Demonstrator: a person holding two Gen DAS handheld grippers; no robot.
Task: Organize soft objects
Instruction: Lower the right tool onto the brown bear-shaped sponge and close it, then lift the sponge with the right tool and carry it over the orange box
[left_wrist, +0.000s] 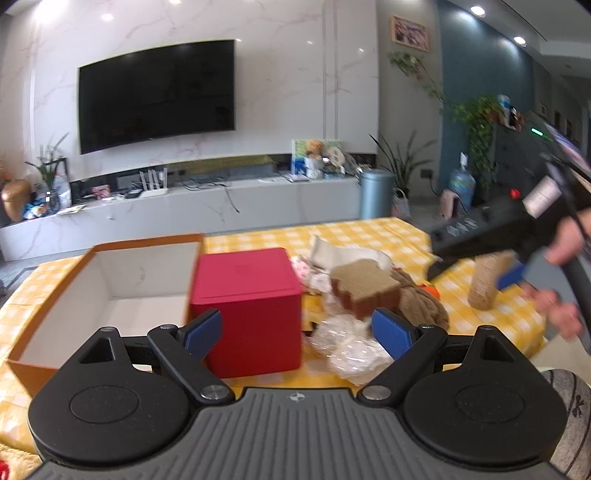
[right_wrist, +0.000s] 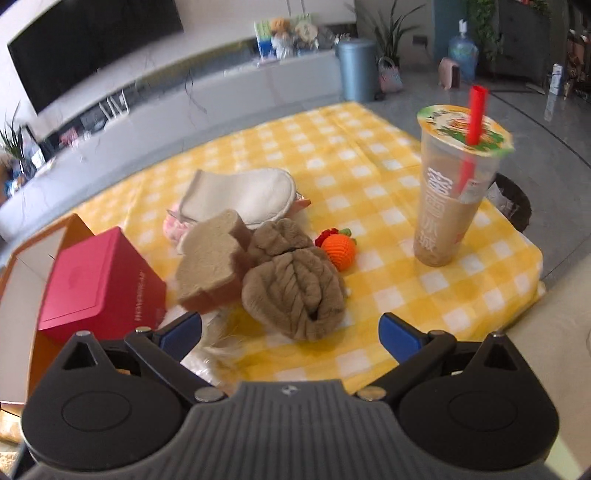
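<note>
Grippers first: your left gripper (left_wrist: 297, 332) has its blue pads spread wide with nothing between them, and your right gripper (right_wrist: 290, 332) is spread just as wide and equally empty. Just beyond the left one, the red box (left_wrist: 251, 310) stands closed on the yellow checked cloth (right_wrist: 332, 155), touching the open orange-walled box (left_wrist: 110, 280) at the cloth's left edge; that box's white inside is bare where you can see it. Beside the red box lies crinkled clear plastic (left_wrist: 351, 350). The soft things sit in a cluster around the middle of the cloth: the foam bread slice (right_wrist: 210, 258) leans against the brown knitted bundle (right_wrist: 295, 291), with the small orange crocheted fruit (right_wrist: 338, 247) just beside that bundle. Behind them a white padded piece (right_wrist: 247, 195) rests on something pink (right_wrist: 175, 227). Toward the cloth's right edge, well apart from the cluster, the sealed drink cup (right_wrist: 454, 184) stands upright with a red straw (right_wrist: 474, 118). Past the table runs a low cabinet, a television (left_wrist: 155, 96) above it.
</note>
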